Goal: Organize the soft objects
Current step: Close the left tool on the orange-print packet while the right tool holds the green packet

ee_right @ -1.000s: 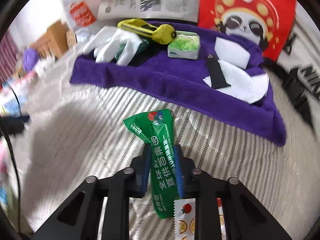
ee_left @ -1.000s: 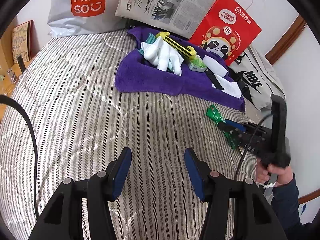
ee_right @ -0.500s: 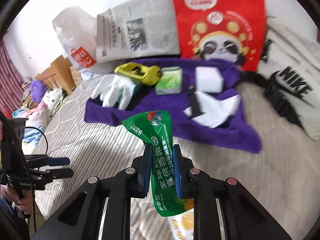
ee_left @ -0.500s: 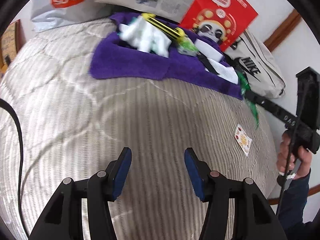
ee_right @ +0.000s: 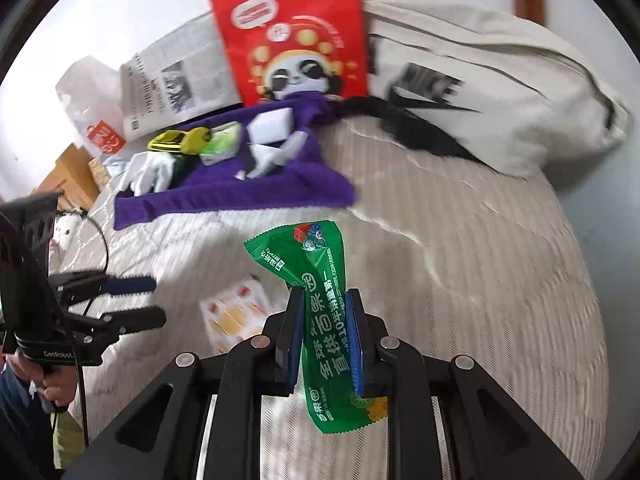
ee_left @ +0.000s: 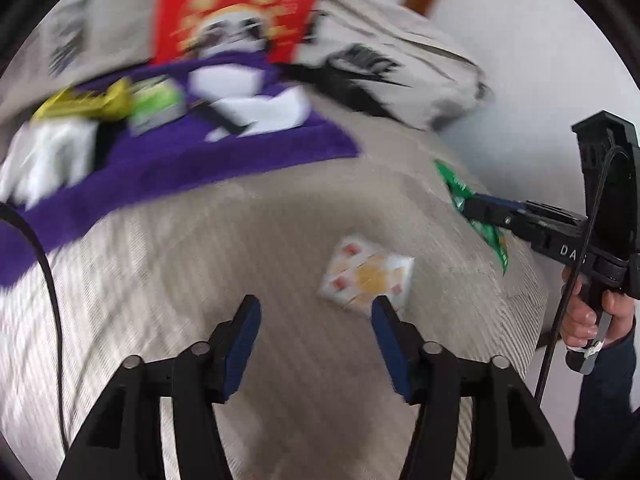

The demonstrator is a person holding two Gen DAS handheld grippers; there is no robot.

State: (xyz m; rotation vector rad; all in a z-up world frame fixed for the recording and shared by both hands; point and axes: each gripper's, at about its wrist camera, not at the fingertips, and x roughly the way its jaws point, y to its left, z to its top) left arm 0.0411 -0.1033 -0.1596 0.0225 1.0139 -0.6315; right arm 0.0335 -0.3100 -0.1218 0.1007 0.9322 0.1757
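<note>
Right gripper: your right gripper [ee_right: 325, 336] is clamped on the long green foil snack packet [ee_right: 320, 300], both blue pads pressed against its sides; the packet's top flops forward above the fingers and its bottom end hangs below them. In the left wrist view the same packet [ee_left: 476, 212] is held clear of the bedding near the bed's right edge.
Left gripper: your left gripper [ee_left: 316, 324] is spread wide with nothing between its blue pads, hovering low over the striped grey-white quilt [ee_left: 200, 280].
Small sachet: a flat white sachet printed with orange and red fruit [ee_left: 368, 276] lies on the quilt just ahead of your left gripper's right finger; the right wrist view shows it [ee_right: 236, 312] between the two grippers.
Purple towel: a purple plush towel [ee_right: 256, 188] is spread further up the bed, carrying white fabric gloves [ee_right: 148, 172], a yellow utility knife [ee_right: 180, 140], a green tissue pack [ee_right: 222, 146], a white foam block [ee_right: 272, 124] and a white cloth [ee_right: 276, 156].
Backdrop: a red paper bag with a panda print [ee_right: 292, 36], a newspaper [ee_right: 176, 84] and a cream canvas bag with a black logo [ee_right: 480, 92] stand behind the towel.
</note>
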